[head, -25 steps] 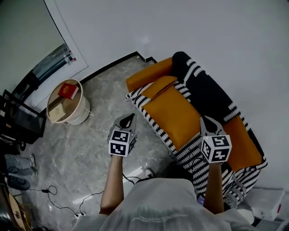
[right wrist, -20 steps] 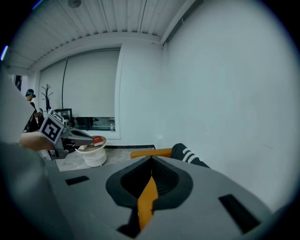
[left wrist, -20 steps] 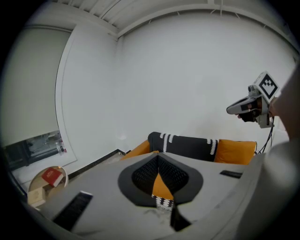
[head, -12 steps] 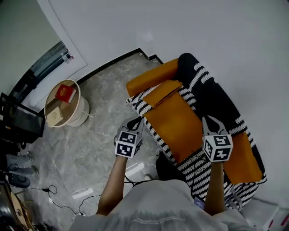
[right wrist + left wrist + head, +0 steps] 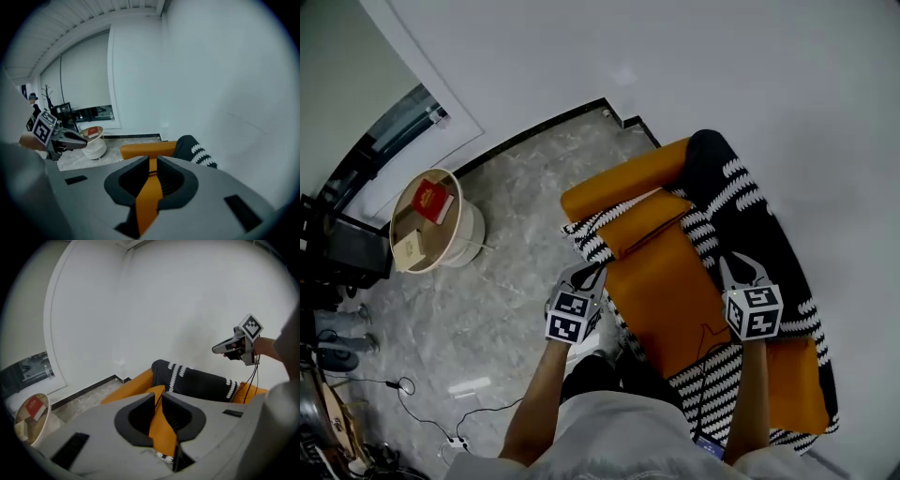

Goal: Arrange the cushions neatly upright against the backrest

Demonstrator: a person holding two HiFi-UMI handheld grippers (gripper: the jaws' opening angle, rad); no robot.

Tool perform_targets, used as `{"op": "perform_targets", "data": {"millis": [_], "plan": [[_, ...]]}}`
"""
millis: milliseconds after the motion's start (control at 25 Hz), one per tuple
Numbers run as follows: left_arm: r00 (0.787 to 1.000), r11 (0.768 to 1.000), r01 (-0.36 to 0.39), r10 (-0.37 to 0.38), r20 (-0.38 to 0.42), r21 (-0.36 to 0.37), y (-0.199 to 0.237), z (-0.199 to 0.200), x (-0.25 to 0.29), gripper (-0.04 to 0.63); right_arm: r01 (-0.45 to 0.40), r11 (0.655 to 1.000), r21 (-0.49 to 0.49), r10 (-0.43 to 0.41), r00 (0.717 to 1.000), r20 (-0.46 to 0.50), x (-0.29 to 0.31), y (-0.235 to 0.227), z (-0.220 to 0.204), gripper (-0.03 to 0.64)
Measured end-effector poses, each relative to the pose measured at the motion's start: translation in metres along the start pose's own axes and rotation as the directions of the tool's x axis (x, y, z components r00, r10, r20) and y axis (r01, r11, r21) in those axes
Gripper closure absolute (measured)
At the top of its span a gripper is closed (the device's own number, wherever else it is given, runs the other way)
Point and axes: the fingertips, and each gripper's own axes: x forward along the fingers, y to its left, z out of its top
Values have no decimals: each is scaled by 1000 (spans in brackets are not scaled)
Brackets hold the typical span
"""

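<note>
An orange sofa with a black, white-zigzag backrest stands against the wall. A small orange cushion lies flat on the seat beside the orange armrest. My left gripper hovers over the sofa's front edge, short of the cushion. Its jaws are opening, a narrow gap between them and nothing in it. My right gripper hangs above the seat close to the backrest. Its jaws are opening too and hold nothing.
A round white side table holding a red box stands on the marble floor to the left. Cables trail on the floor near my feet. Dark furniture lines the left edge. A white wall runs behind the sofa.
Both grippers have come closer to the sofa, the left one shifting right to its front edge. Both pairs of jaws have parted slightly from shut.
</note>
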Motion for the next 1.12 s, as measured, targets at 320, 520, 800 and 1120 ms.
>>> {"op": "perform_targets", "data": {"millis": [320,520,800,1120], "plan": [[997,993,7,-15,-69,-114,32,-19,86,515,-47,999,-23,44,991,-128,112,-31,-14,556],[987,982,0,-30,-159,-187,51,-60,138,511,-74,997,17,76,981,-179,188,-60,-35,549],[966,960,-29,-45,-254,-280,76,-122,199,495,-95,995,2,92,961,-262,293,-83,-67,549],[943,943,-5,-106,-315,-334,82,-171,253,466,-148,987,-58,110,900,-423,382,-87,-126,549]]}}
